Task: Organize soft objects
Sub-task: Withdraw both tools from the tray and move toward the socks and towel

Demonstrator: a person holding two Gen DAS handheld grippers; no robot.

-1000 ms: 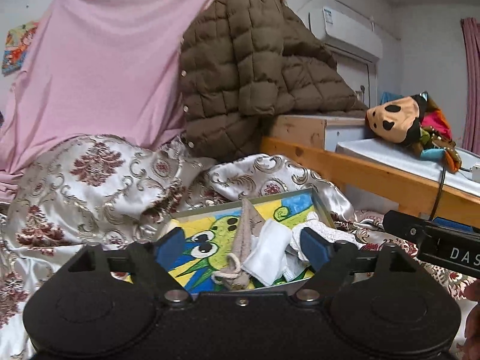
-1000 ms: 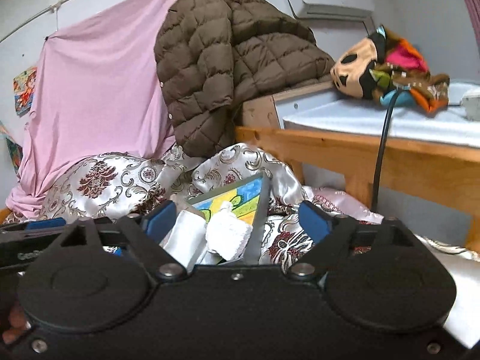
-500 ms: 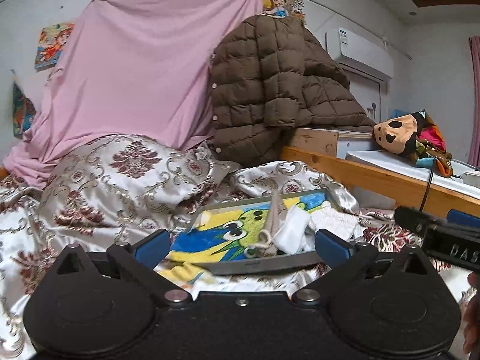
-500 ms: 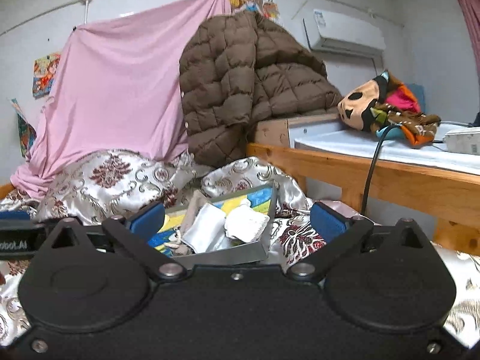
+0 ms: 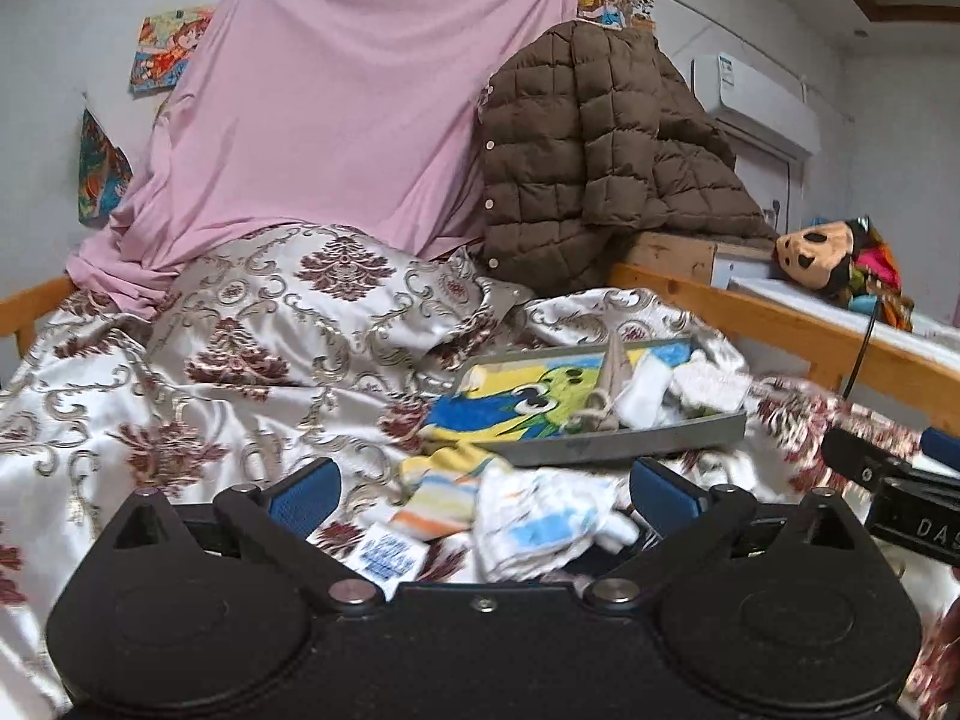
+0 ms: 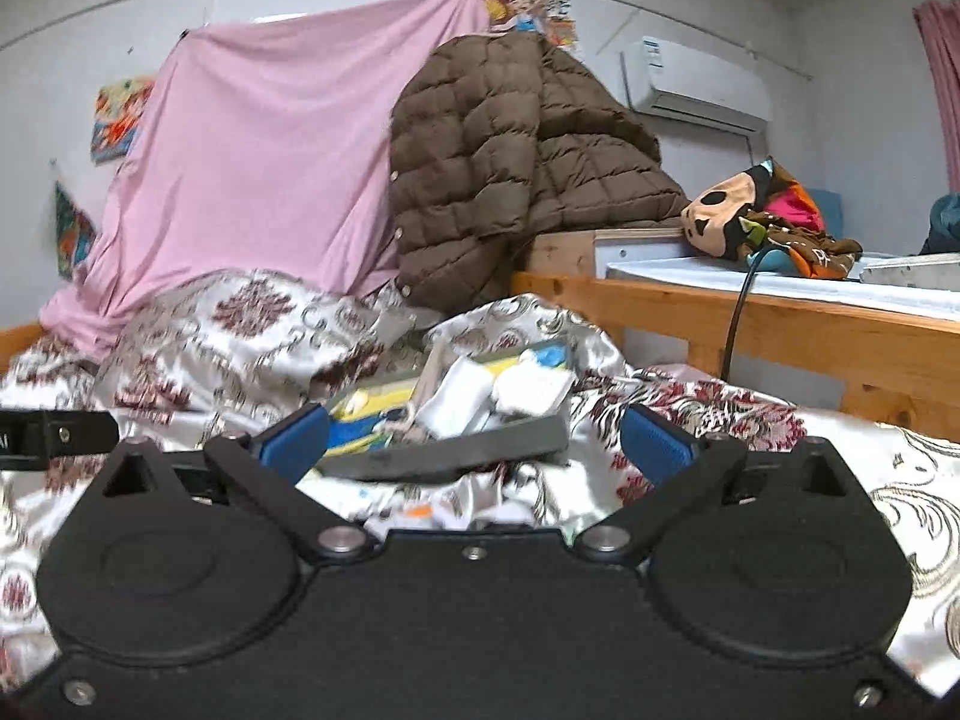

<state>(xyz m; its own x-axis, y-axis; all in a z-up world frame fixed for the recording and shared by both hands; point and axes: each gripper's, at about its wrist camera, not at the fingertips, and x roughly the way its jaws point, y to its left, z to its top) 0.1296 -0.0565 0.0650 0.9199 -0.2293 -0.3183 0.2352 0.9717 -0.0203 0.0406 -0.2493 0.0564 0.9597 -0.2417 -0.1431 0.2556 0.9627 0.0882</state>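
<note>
1. Hovering low over the patterned bedspread (image 5: 228, 360), the left gripper (image 5: 483, 489) points forward and slightly downward, its 2 blue pads (image 5: 303, 495) spread wide apart with nothing pressed between them.
2. In the left wrist view, a loose pile of small cloths (image 5: 528, 516) lies on the bedspread at 6 o'clock, just in front of that gripper, seen in the gap between the pads but touched by neither.
3. The grey tray (image 5: 630, 444) sits tilted on the bedspread just beyond the cloths, towards 3 o'clock of centre.
4. Its floor shows a cartoon print, and folded white cloths (image 5: 648, 393) and a beige piece (image 5: 609, 384) are bunched at its right end.
5. The right gripper (image 6: 474, 438) is held nearly level, its pads (image 6: 654, 447) also wide apart and empty.
6. In the right wrist view the tray (image 6: 468, 450) lies straight ahead between the 2 pads, apart from both, with the white cloths (image 6: 462, 405) piled inside it.
7. A finger of the right gripper (image 5: 888, 480) juts into the left wrist view at 3 o'clock, so the 2 tools sit side by side.
8. A pink sheet (image 5: 336, 120) hangs at 12 o'clock, with a brown quilted jacket (image 5: 600, 162) at 1 o'clock.
</note>
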